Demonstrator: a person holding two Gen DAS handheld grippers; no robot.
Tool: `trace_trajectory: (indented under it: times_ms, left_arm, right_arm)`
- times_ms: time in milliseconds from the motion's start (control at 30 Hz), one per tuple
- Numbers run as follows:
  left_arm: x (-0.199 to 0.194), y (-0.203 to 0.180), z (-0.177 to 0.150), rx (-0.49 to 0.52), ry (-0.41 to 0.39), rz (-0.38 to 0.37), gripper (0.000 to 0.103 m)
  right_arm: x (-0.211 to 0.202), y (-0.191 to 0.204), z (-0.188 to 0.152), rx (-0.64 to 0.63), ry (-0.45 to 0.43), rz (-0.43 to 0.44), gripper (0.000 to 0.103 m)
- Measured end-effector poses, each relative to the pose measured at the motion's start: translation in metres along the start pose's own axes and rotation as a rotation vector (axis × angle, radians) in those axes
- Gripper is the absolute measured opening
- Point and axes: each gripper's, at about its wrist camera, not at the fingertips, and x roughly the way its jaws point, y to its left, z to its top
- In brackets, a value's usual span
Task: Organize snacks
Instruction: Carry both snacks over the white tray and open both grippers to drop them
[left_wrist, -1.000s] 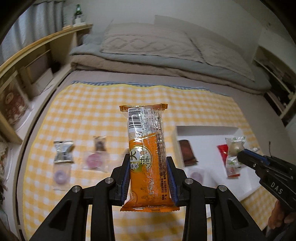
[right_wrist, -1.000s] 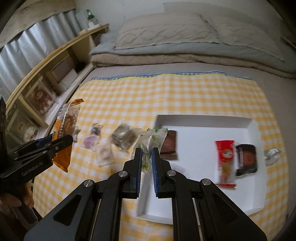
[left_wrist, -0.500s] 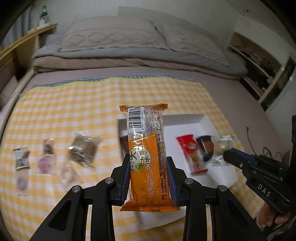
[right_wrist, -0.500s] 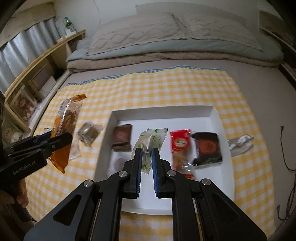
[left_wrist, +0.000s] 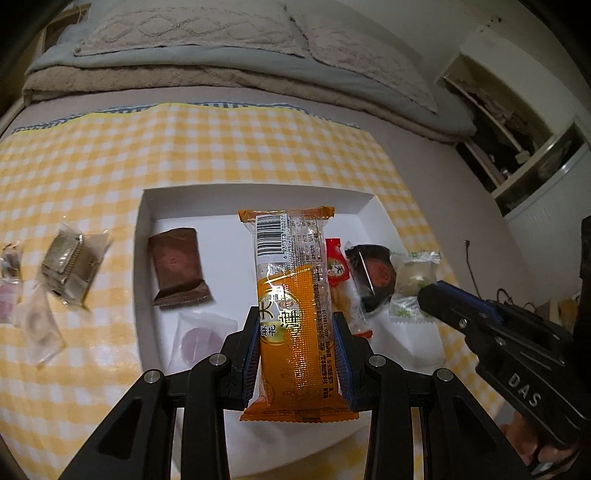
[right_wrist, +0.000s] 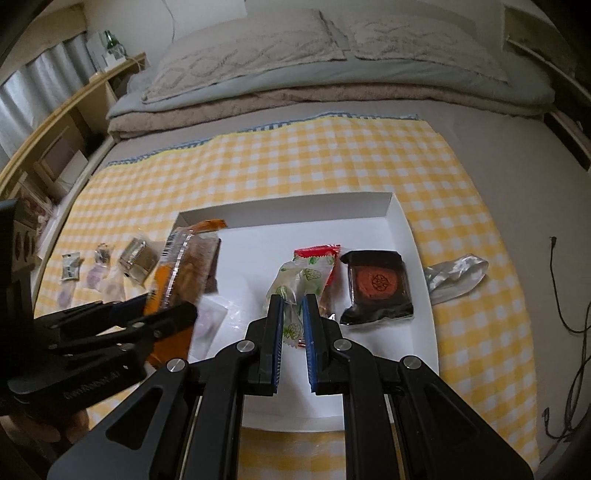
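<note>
Both grippers have been carried from the loose snacks on the left of the yellow checked cloth (right_wrist: 332, 155) to a place over the white tray (right_wrist: 410, 225), which lies on the cloth spread over the bed (right_wrist: 517, 155). A second ago the tray was seen off to the right of the left wrist view; now it fills the middle of that view.

The left gripper (left_wrist: 295, 343) is closed on the long orange snack bar (left_wrist: 293, 295), its jaws pinching the lower half of the wrapper from both sides, with the barcode end pointing away. The bar is held above the tray's near middle and is not yet set down. The right gripper (right_wrist: 293, 321) is closed on the small green-and-white wrapped sweet (right_wrist: 295, 280), the jaws pressed together on its near twisted end. It hangs over the tray's middle, just in front of the red packet (right_wrist: 317, 254).

Already in the tray are the brown packet (left_wrist: 177, 266), a clear pouch with a purple disc (left_wrist: 201, 332), the red packet and the dark square pastry (right_wrist: 376, 284). On the cloth to the left are still several small wrapped pieces (left_wrist: 70, 266), and a silver wrapper (right_wrist: 454, 273) lies just outside the tray's right rim.

Two more snacks are thus judged to be on the point of being placed. The free tray floor lies between the brown packet and the red one, and along the near edge. After release, the pieces on the left would remain to be collected.
</note>
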Motion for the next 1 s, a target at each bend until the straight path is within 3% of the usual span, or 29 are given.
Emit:
trace_trajectory:
  times_ms: [200, 267, 500, 667, 1000]
  left_arm:
    - [0.032, 0.008, 0.006, -0.011, -0.007, -0.002, 0.040]
    - [0.041, 0.011, 0.007, -0.002, -0.003, 0.032, 0.052]
    - [0.047, 0.015, 0.008, 0.033, 0.005, 0.099, 0.064]
    - [0.042, 0.016, 0.008, 0.049, 0.013, 0.136, 0.074]
    - [0.031, 0.014, 0.002, 0.087, 0.030, 0.168, 0.076]
  right_arm:
    - [0.011, -0.001, 0.001, -0.008, 0.026, -0.005, 0.011]
    - [0.014, 0.000, 0.003, -0.013, 0.030, -0.004, 0.011]
    - [0.027, 0.010, 0.010, -0.040, 0.046, -0.002, 0.011]
    - [0.039, 0.017, 0.015, -0.038, 0.064, 0.045, 0.013]
    - [0.048, 0.012, 0.012, -0.008, 0.113, 0.027, 0.017]
